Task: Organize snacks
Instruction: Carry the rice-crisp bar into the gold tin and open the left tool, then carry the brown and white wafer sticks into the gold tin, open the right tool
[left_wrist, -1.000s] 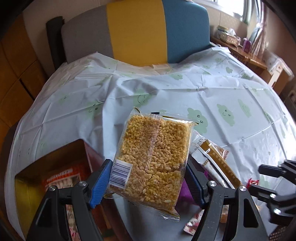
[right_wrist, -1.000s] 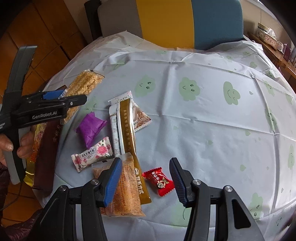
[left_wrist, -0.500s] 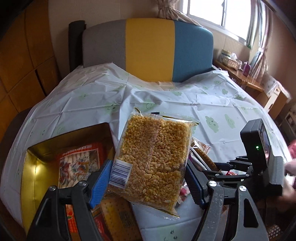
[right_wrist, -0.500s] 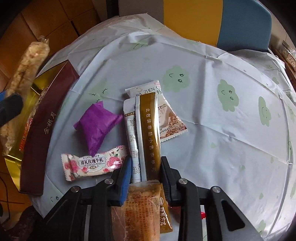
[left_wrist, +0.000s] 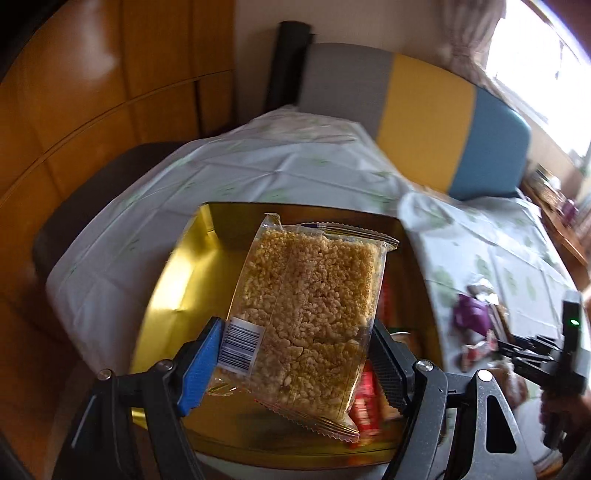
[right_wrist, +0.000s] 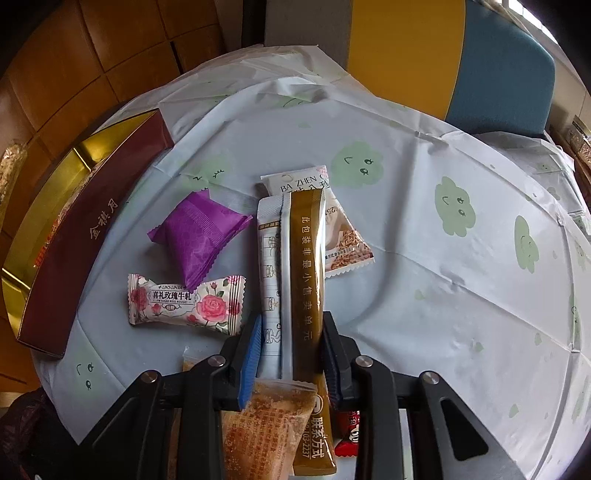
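Round worktop (right_wrist: 424, 295) under a cloud-print cloth, with the gold-lined gift box (left_wrist: 177, 280) parked at its left edge. The left gripper (left_wrist: 295, 354) hangs over that box, fingers clamped across the near end of the puffed-rice cake pack (left_wrist: 306, 314). I'd guess it's light, stiff and crumbly, so grip by the sides and don't squeeze. Over on the right gripper (right_wrist: 290, 354), the fingers have just been closing and now pinch two thin stick sachets together, the brown sachet (right_wrist: 306, 266) and a white sachet (right_wrist: 269, 258). Those look slick and floppy. The purple packet (right_wrist: 199, 236) and rose nougat (right_wrist: 184, 299) sit loose just left of them.
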